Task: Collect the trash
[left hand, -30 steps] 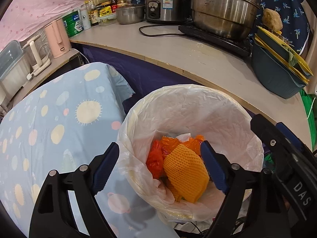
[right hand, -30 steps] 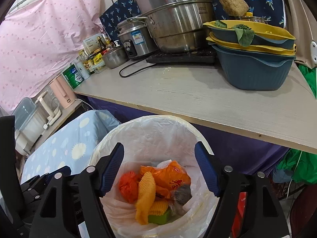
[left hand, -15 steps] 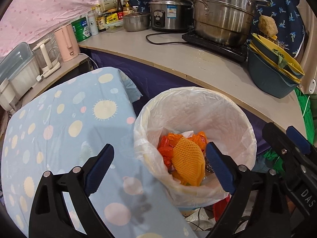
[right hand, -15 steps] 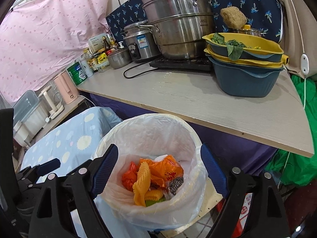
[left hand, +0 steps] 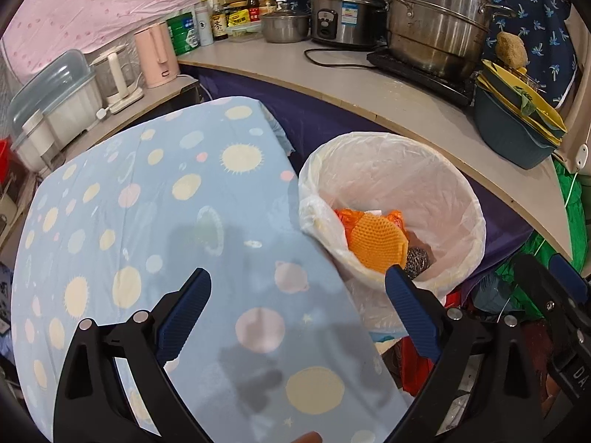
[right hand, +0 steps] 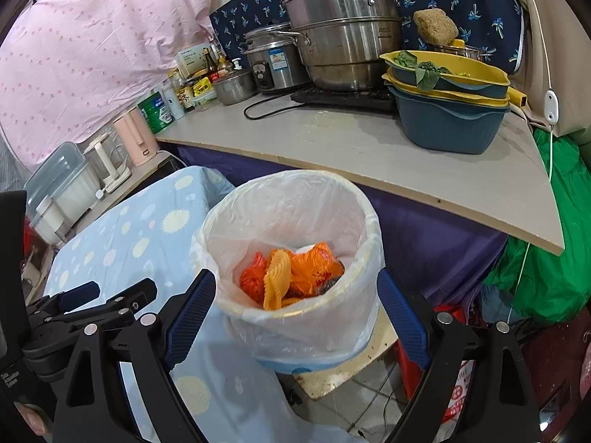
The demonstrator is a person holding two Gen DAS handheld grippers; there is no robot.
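Evidently both grippers are standing empty: the left gripper (left hand: 297,308) is spreading its blue pads wide over the blue dotted cloth (left hand: 155,199) in the lower middle of its frame, and the right gripper (right hand: 295,313) is holding its jaws wide apart with the bin's near wall showing between them, nothing pinched. Both pairs of jaws have just been opening further, with nothing pressed between the pads.

The white-lined trash bin (right hand: 236,221) is sitting at the centre of the right wrist view and at centre right of the left wrist view, just beside the cloth's edge and below the grey counter (right hand: 369,147). Inside it are lying orange plastic bags (right hand: 314,265), an orange foam net (left hand: 376,240) and what looks like a steel scourer (left hand: 415,258), though that one is partly hidden.

By my reading, a drop into the bin is finished and the hands are at the retreat stage, so the step in hand is going for the next piece of rubbish. No loose trash is showing on the cloth in either view; the lower left corners are blocked by the tools themselves, so something may be lying there unseen. The next move is calling for swinging off the bin, finding a piece, and closing on it with open pads set either side.
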